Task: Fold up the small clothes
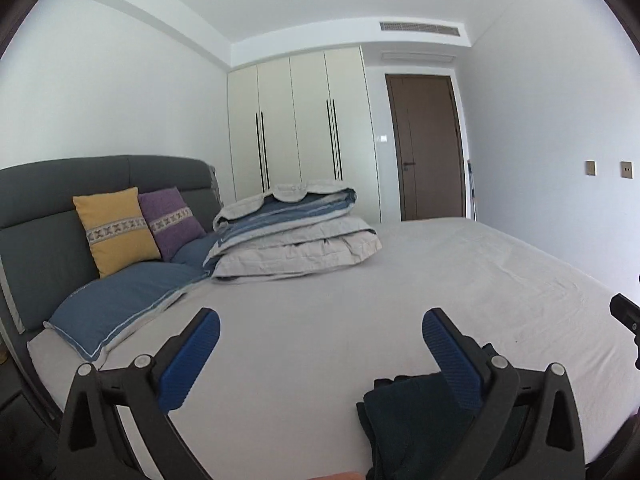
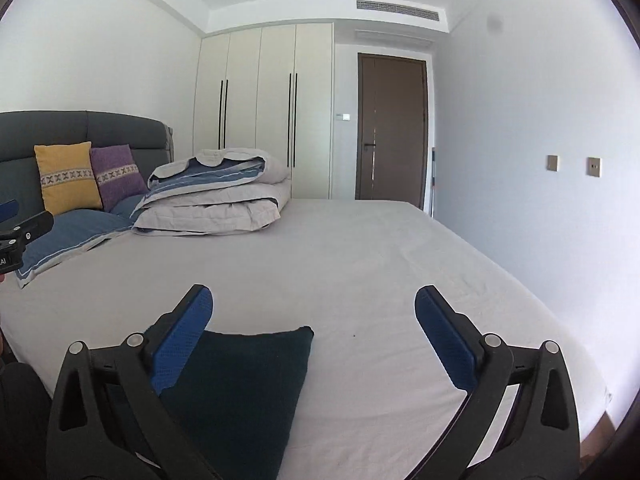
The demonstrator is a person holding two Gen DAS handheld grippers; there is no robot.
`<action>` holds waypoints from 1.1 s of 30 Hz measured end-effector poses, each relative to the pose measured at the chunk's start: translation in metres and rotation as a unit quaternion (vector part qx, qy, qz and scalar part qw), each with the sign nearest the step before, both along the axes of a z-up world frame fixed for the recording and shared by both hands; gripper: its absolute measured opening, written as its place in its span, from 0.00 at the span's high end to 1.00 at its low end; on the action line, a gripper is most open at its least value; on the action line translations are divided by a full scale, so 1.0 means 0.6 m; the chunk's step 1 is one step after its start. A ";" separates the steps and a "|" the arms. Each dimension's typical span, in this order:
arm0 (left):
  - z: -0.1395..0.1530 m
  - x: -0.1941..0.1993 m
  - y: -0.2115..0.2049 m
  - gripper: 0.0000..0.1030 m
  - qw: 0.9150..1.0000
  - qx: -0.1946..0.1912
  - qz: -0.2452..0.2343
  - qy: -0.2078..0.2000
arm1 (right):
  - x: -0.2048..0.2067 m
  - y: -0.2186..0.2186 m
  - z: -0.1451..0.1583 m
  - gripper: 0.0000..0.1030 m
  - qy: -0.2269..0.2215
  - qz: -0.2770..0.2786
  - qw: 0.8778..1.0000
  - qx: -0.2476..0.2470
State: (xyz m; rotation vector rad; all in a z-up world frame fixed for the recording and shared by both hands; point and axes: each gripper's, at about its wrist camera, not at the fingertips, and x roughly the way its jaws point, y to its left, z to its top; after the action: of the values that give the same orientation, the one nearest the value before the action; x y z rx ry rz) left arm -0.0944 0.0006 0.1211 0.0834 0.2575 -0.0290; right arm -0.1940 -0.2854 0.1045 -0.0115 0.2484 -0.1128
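A dark teal folded garment (image 2: 244, 392) lies flat on the grey bed sheet (image 2: 380, 264) near the front edge. In the left wrist view the garment (image 1: 412, 420) sits low, under the right finger. My left gripper (image 1: 320, 332) is open and empty above the sheet, with the garment to its right. My right gripper (image 2: 314, 312) is open and empty, with the garment under its left finger (image 2: 182, 340). The left gripper's body (image 2: 20, 232) shows at the left edge of the right wrist view.
A folded grey and blue duvet (image 1: 296, 232) is stacked at the bed's head end. Yellow (image 1: 114, 230) and purple (image 1: 170, 222) cushions and blue pillows (image 1: 120, 304) lean on the grey headboard (image 1: 48, 200). A white wardrobe (image 1: 300, 128) and brown door (image 1: 428, 148) stand behind.
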 end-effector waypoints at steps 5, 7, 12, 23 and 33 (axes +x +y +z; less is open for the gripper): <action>-0.017 0.027 0.002 0.00 0.998 -0.002 0.008 0.057 | -0.021 0.012 0.045 0.00 -0.010 0.020 0.998 0.058; -0.044 0.040 0.007 0.00 0.995 0.000 0.014 0.095 | -0.023 0.015 0.049 0.00 0.016 0.024 0.997 0.074; -0.135 0.072 0.006 0.00 0.977 -0.012 0.006 0.214 | -0.013 0.011 0.000 0.00 0.140 -0.008 0.987 0.073; -0.210 0.061 -0.005 0.00 0.958 -0.008 -0.002 0.288 | 0.055 0.043 -0.136 0.00 0.252 -0.016 0.964 0.086; -0.211 0.063 -0.002 0.00 0.955 -0.012 -0.003 0.297 | 0.072 0.052 -0.149 0.00 0.266 -0.012 0.960 0.081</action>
State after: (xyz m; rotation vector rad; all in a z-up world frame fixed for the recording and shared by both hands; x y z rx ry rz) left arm -0.0563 -0.0008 -0.0055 0.0496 0.8591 -0.0626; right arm -0.1510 -0.2543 0.0150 0.1256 0.7963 -0.1117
